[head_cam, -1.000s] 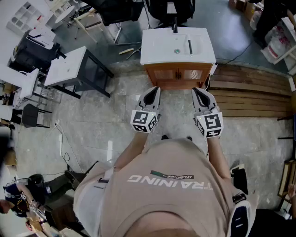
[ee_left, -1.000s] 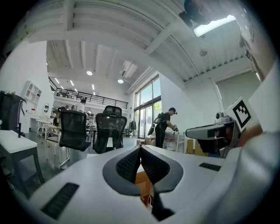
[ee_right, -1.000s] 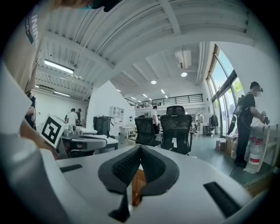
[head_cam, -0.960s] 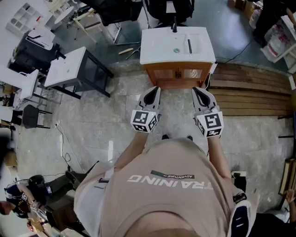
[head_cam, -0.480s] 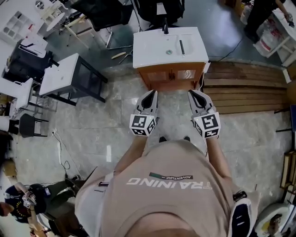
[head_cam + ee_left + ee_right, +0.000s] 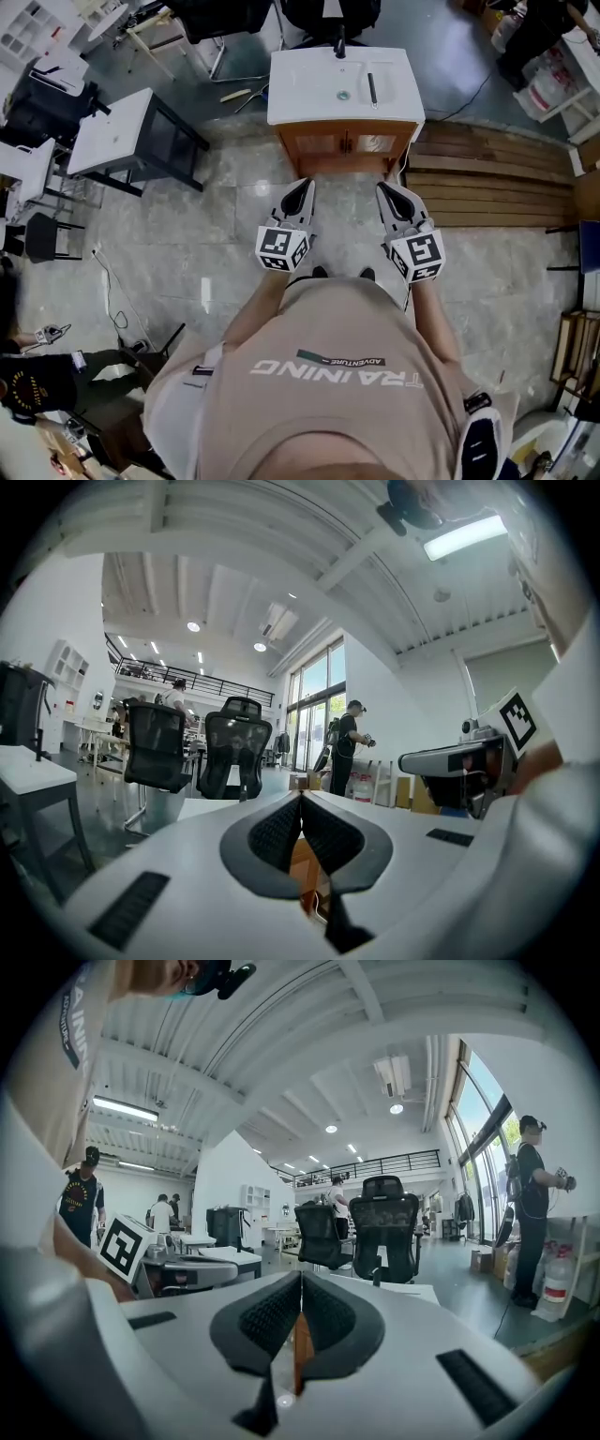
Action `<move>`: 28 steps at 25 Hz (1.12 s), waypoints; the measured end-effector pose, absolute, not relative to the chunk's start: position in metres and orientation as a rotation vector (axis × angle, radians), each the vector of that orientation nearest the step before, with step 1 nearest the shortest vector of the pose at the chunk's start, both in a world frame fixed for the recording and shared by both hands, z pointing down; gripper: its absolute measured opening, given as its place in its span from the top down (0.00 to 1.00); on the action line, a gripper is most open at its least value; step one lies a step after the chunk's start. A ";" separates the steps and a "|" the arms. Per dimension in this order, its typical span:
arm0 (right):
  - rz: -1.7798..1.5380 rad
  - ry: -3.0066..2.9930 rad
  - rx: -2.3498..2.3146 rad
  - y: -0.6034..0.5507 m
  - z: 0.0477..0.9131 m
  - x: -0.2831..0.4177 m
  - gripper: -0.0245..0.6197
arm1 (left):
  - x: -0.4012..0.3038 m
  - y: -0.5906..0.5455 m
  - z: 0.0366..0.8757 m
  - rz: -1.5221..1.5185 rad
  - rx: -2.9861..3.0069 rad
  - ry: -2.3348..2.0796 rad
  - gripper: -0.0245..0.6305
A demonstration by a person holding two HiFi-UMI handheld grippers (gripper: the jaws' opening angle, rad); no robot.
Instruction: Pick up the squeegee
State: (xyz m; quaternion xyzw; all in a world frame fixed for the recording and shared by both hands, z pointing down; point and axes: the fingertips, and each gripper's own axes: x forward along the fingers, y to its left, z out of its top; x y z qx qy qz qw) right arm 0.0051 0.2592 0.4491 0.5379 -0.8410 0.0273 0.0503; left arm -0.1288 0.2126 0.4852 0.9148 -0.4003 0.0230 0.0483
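Head view, from above: the left gripper [image 6: 306, 185] and right gripper [image 6: 384, 188], both smooth white shells, are held side by side over a grey, marbled stone floor [image 6: 234, 225]. Both point at a vanity unit.

The unit has a glossy white rectangular counter [image 6: 300, 108] with a shallow moulded basin [image 6: 352, 80] and a dark upright faucet [image 6: 339, 42]. It rests on a warm brown wooden cabinet [image 6: 345, 145] with two doors.

The squeegee [image 6: 372, 88] is a slim, dark, straight bar. It lies flat on the counter just right of the drain, well apart from both grippers. Only the head view shows it. Bare wooden planks [image 6: 487, 183] cover the floor to the right.

Left gripper view: the fingers [image 6: 272, 832] carry dark, finely ribbed pads in a rounded wedge shape. They are pressed together with nothing between them.

Right gripper view: the same ribbed pads meet along a thin seam, and they too are empty. The gripper views alone show black mesh-backed office chairs [image 6: 386, 1222] and a standing person [image 6: 349, 747] beside tall windows.
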 end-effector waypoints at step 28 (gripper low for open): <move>0.135 -2.457 1.741 0.178 0.466 0.004 0.91 | -0.166 0.129 0.499 0.055 2.759 -1.199 0.94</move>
